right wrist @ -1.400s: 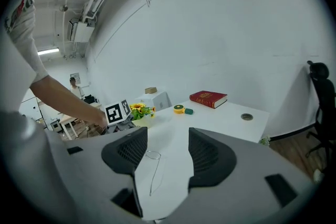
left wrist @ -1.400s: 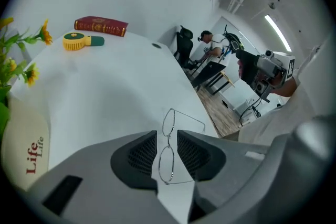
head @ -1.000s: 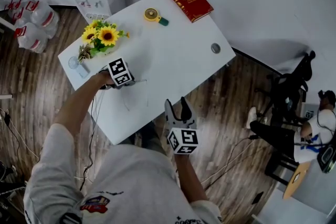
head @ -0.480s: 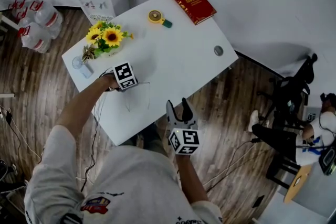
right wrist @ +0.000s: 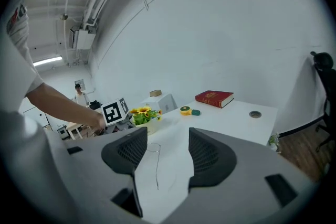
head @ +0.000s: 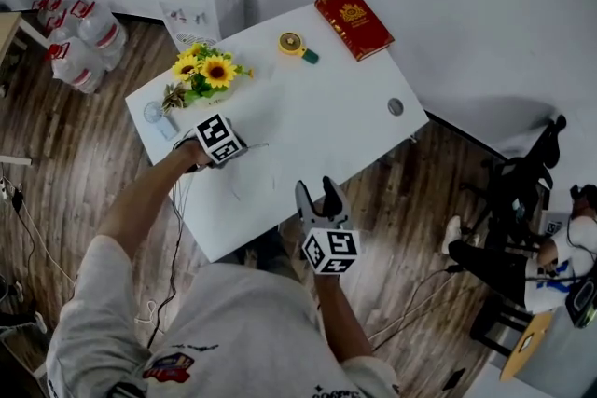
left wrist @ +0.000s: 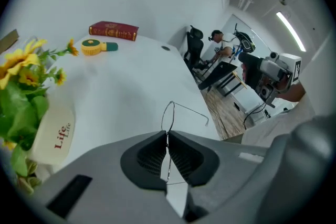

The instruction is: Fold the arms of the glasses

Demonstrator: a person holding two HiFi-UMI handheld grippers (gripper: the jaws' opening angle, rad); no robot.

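Left tongs pinch the glasses — right tongs hang open.

Nearest the person, the right tongs (head: 315, 191) hover at the near edge of the white tabletop (head: 345, 107), jaws wide apart with nothing between them. Just beyond, the left tongs (left wrist: 167, 135) are clamped tight on the thin wire rim of the glasses (left wrist: 171, 103), over the tabletop's near-left part — one arm juts out sideways, unfolded. Further back stand the sunflowers (head: 210, 75), then a yellow tape measure (head: 295, 44) and a red book (head: 354, 11) by the far edge.
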